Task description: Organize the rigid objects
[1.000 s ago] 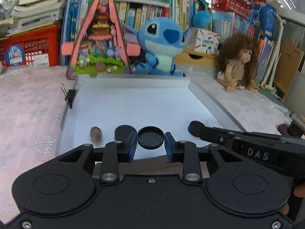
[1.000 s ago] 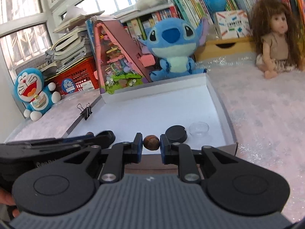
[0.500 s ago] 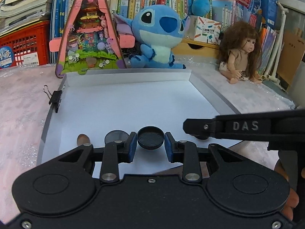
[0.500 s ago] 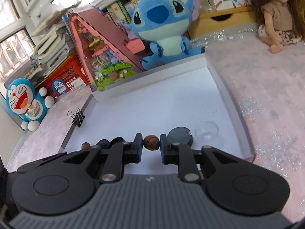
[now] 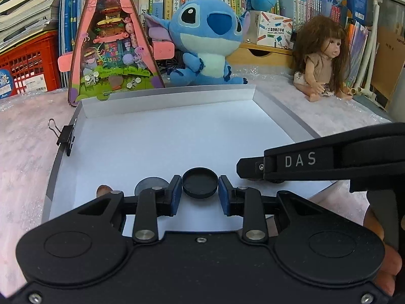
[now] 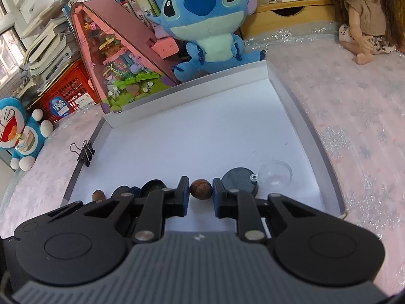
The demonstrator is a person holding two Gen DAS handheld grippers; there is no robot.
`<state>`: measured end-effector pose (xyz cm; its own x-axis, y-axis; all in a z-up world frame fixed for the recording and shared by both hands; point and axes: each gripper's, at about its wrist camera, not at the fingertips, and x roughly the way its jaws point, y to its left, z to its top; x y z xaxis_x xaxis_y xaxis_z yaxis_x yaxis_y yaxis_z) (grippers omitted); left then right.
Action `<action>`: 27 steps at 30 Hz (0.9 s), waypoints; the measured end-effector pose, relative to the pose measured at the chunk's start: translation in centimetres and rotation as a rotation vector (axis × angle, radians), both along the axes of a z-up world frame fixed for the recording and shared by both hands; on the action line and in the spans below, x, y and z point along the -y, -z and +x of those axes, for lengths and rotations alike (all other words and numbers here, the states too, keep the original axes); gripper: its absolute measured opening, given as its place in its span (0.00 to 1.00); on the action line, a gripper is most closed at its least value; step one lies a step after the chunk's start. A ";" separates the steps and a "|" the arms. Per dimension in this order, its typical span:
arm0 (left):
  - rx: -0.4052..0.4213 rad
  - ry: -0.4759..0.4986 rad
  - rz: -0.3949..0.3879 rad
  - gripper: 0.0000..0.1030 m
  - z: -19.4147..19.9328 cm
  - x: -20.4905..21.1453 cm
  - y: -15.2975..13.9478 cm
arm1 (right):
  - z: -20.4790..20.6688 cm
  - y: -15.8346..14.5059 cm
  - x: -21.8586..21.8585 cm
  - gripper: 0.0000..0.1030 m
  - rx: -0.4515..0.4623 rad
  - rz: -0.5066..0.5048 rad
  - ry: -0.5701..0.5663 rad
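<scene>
My left gripper point(image 5: 200, 192) is shut on a small round black dish point(image 5: 200, 182) and holds it above the near part of the white tray point(image 5: 177, 131). My right gripper point(image 6: 201, 192) is shut on a brown nut point(image 6: 201, 189), also above the tray point(image 6: 202, 131). A dark grey disc point(image 5: 149, 183) and a second brown nut point(image 5: 103, 190) lie on the tray to the left. In the right wrist view another dark disc point(image 6: 239, 178) lies beside a clear dome lid point(image 6: 274, 173). The right gripper's body point(image 5: 316, 159) crosses the left wrist view.
A black binder clip point(image 5: 64, 135) grips the tray's left rim. Behind the tray stand a pink triangular toy house point(image 5: 114, 50), a blue plush point(image 5: 205, 40) and a doll point(image 5: 321, 58). A Doraemon plush point(image 6: 20, 131) sits at the far left. Bookshelves fill the back.
Both grippers have risen and tilted down, each still holding its object. The right gripper's body sits higher in the left wrist view.
</scene>
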<state>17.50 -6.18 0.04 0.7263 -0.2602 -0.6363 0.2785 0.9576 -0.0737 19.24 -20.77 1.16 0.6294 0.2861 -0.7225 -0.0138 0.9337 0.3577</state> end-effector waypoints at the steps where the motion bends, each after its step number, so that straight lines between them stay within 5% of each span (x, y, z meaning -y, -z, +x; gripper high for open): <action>1: 0.001 0.000 0.001 0.28 0.0 0.0 0.0 | 0.0 0.0 0.0 0.23 0.001 -0.002 0.000; 15: -0.006 -0.001 -0.009 0.29 0.5 0.0 -0.1 | -0.2 -0.1 0.0 0.27 0.021 0.003 -0.011; 22: 0.031 -0.008 -0.019 0.52 -0.6 -0.7 -1.3 | -1.0 -1.3 0.5 0.29 0.074 -0.001 -0.030; 27: 0.048 -0.007 -0.041 0.64 -1.6 -1.3 -2.5 | -1.9 -2.3 0.6 0.47 0.119 -0.013 -0.048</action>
<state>15.90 -4.90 2.53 0.7575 -0.2802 -0.5897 0.2759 0.9560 -0.0998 17.29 -21.41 3.48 0.6968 0.3090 -0.6472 -0.1000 0.9355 0.3390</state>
